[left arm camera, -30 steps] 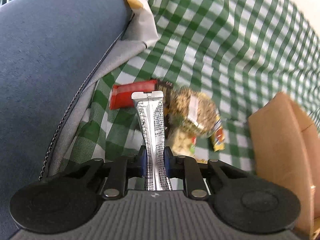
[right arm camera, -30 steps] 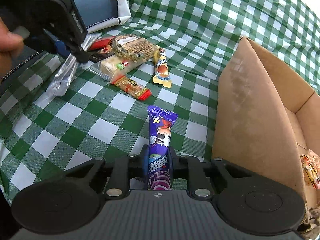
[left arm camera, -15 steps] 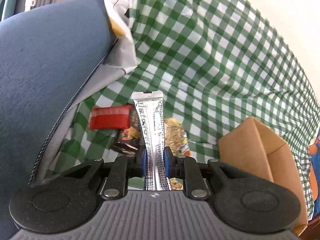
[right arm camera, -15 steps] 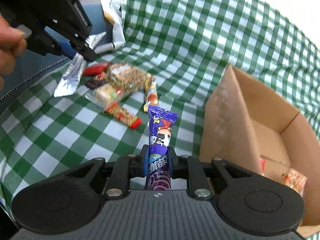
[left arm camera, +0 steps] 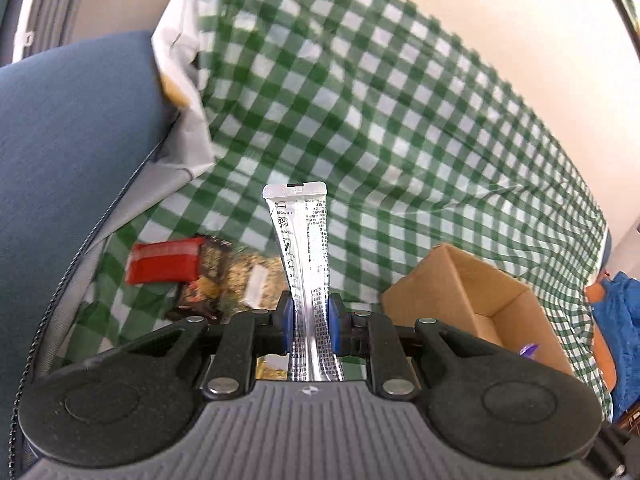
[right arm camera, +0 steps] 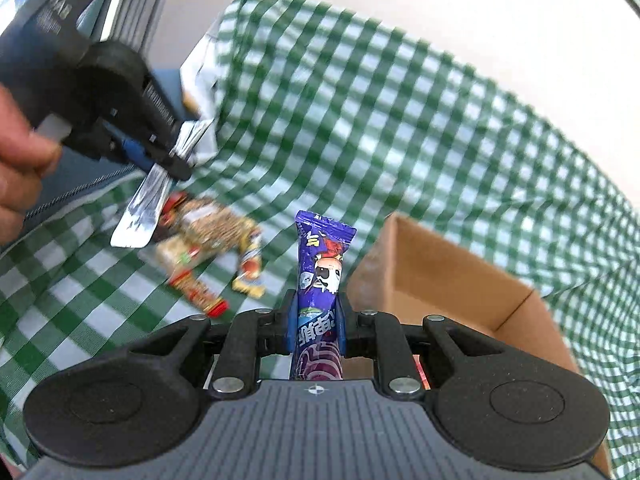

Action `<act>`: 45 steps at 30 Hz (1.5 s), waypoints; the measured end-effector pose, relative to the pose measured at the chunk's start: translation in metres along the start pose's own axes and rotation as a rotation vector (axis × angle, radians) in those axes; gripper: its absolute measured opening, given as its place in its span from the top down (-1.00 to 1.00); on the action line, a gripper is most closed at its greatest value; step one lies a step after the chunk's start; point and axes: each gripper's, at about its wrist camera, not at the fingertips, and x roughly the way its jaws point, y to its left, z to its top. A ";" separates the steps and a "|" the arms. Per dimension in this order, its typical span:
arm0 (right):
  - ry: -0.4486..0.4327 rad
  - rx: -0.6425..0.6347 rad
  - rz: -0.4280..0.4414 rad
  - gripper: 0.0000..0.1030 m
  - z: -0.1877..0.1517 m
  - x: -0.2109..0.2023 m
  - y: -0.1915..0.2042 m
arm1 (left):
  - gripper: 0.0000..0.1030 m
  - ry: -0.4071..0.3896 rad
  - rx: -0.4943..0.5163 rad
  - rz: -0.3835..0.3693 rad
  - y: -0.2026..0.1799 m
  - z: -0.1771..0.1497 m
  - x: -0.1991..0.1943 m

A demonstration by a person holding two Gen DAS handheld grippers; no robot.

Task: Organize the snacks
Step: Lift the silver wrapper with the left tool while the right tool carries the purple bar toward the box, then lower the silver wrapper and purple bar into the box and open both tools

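The right gripper is clamped on a purple snack packet, whose long axis runs straight out along the fingers, free end pointing away from the camera. We find the left gripper likewise closed on a silver stick packet, gripped low on its length with the sealed end standing forward.

The relation that matters, in our judgement, is the cardboard box. In the right wrist view it lies just ahead and to the right of the purple packet, its open top facing up and its near wall close beside the packet's tip. In the left wrist view the same box sits further off to the right, so we judge the right hand the nearer one to make a drop.

Beyond the left gripper, the loose snacks lie in a small heap on the green checked cloth: a red wrapper, a grain bar and some smaller packets, blurred in both views. A person's hand holds the left gripper at the far left.
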 end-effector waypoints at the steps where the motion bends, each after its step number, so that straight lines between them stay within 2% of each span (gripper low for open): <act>1: -0.011 0.009 -0.009 0.62 0.001 -0.003 -0.005 | 0.64 -0.007 0.006 -0.010 -0.003 0.000 -0.001; 11: -0.054 0.095 -0.070 0.62 -0.008 -0.024 -0.058 | 0.64 -0.056 0.032 -0.096 -0.026 -0.002 -0.002; 24: -0.025 0.187 -0.172 0.62 -0.029 -0.033 -0.114 | 0.64 -0.078 0.068 -0.218 -0.068 -0.009 0.009; 35: 0.004 0.237 -0.225 0.62 -0.041 -0.033 -0.135 | 0.64 -0.080 0.105 -0.321 -0.105 -0.020 0.017; 45: 0.013 0.245 -0.235 0.62 -0.040 -0.029 -0.135 | 0.64 -0.070 0.158 -0.365 -0.129 -0.032 0.022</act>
